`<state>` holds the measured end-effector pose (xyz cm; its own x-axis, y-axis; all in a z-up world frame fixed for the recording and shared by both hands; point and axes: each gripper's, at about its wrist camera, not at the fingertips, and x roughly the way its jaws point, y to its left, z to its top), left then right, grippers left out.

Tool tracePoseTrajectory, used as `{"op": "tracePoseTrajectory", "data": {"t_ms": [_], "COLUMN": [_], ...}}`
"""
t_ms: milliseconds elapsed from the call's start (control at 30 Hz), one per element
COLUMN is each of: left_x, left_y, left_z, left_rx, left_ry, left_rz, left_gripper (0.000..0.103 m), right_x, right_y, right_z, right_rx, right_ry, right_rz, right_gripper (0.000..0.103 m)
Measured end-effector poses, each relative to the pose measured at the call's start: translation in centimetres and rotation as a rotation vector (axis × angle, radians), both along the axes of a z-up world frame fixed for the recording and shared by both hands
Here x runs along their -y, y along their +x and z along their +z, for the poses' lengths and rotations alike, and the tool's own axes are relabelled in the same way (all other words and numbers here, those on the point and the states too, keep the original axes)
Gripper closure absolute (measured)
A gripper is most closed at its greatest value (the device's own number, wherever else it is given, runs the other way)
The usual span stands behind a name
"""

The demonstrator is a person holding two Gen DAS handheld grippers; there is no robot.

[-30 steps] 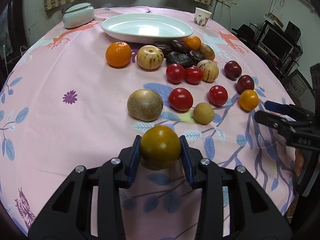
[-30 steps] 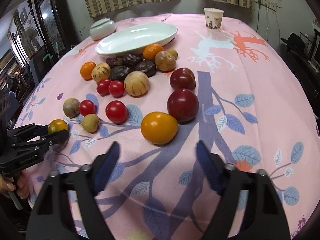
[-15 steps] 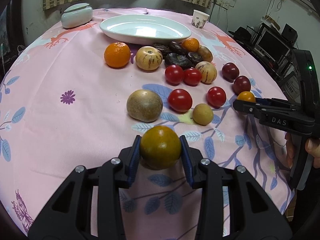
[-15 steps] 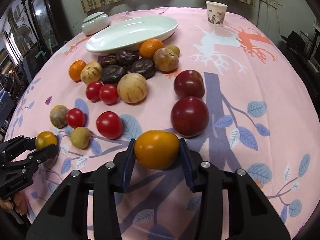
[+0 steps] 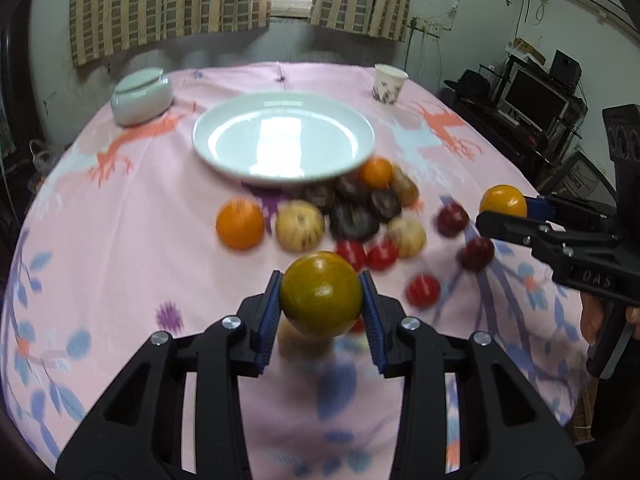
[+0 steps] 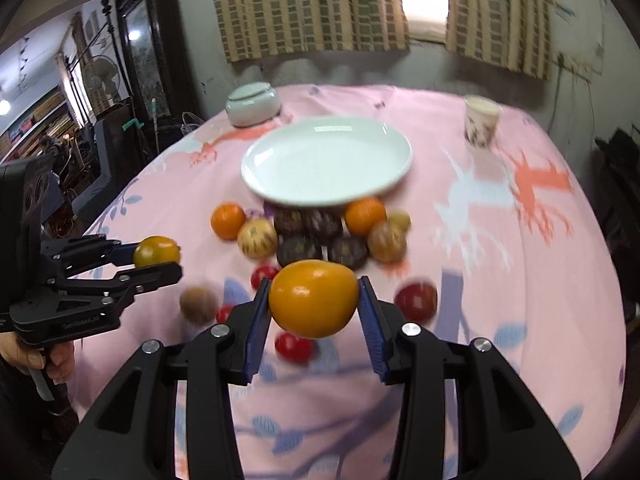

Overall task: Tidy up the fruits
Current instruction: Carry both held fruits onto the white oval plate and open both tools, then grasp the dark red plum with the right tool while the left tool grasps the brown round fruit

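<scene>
**Two fruits up off the table, one in each gripper**

On the left, the left gripper [image 5: 321, 305] is clamped on a round greenish-orange fruit [image 5: 321, 294], glossy, held clear above the pink tablecloth [image 5: 120, 248]. On the right, the right gripper [image 6: 313, 305] pinches an orange-yellow fruit [image 6: 313, 299], smooth and slightly squat, also in the air. Beyond them lies a loose crowd of fruit: an orange [image 5: 240, 223], a pale striped melon [image 5: 300, 227], dark wrinkled fruits [image 5: 354, 220], red tomatoes [image 5: 423, 290] and plums [image 6: 416, 302]. These sit between the grippers and the white plate [image 5: 224, 136] farther back. A lidded bowl [image 5: 142, 97] stands far left, a paper cup [image 5: 389, 83] far right.
</scene>
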<state>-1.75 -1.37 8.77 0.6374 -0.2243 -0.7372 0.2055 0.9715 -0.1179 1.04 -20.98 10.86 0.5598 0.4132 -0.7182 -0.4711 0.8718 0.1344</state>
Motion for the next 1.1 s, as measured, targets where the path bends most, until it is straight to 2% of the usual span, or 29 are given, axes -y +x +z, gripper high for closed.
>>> {"op": "tracePoseTrajectory", "data": {"t_ms": [100,167,267,333,400,467,500,533,600,667,800,967,1100], "left_x": [0.2,0.1,-0.3,-0.7,-0.8,-1.2,-1.5,-1.7,-1.9,-2.1,-1.7,-0.6,-0.3], "left_y": [4.5,7.6,12.4,15.2,17.1,18.1,18.0,17.7,16.7,15.4,12.2,7.6,4.6], "left_z": [0.9,0.8,-0.2,-1.6,-2.7,-3.4,-3.3,-3.0,-1.7,-0.3,0.9,0.3,-0.7], "left_rx": [0.011,0.005,-0.022,-0.070,-0.100,-0.123,-0.112,-0.084,-0.007,0.052,0.075,0.086,0.077], "left_ry": [0.004,0.005,-0.013,-0.026,-0.032,-0.051,-0.071,-0.085,-0.063,-0.034,0.013,0.108,0.109], "left_rz": [0.016,0.047,0.085,0.126,0.132,0.158,0.166,0.171,0.197,0.216,0.202,0.157,0.143], "left_gripper": [0.065,0.065,0.065,0.065,0.064,0.063,0.057,0.046,0.033,0.029,0.015,0.009,0.004], "right_x": [-2.2,-3.6,-5.2,-5.9,-6.3,-6.0,-5.6,-5.2,-4.0,-2.8,0.0,2.8,4.2], "right_y": [4.2,7.3,11.6,14.0,15.5,16.8,16.9,16.7,15.9,14.7,11.7,7.5,4.2], "right_z": [0.4,-0.4,-2.4,-3.7,-4.4,-4.6,-4.4,-4.0,-2.9,-1.9,-1.1,-1.5,-2.2], "right_rx": [0.014,-0.007,-0.068,-0.096,-0.122,-0.126,-0.113,-0.089,-0.030,-0.021,-0.028,-0.028,-0.037], "right_ry": [-0.027,-0.059,-0.095,-0.115,-0.118,-0.119,-0.118,-0.112,-0.078,-0.051,-0.018,-0.029,-0.011], "right_rz": [0.026,0.029,0.023,0.011,0.010,-0.035,-0.058,-0.079,-0.096,-0.096,-0.117,-0.152,-0.168], "right_gripper": [0.060,0.060,0.060,0.060,0.060,0.056,0.047,0.038,0.038,0.038,0.038,0.036,0.030]}}
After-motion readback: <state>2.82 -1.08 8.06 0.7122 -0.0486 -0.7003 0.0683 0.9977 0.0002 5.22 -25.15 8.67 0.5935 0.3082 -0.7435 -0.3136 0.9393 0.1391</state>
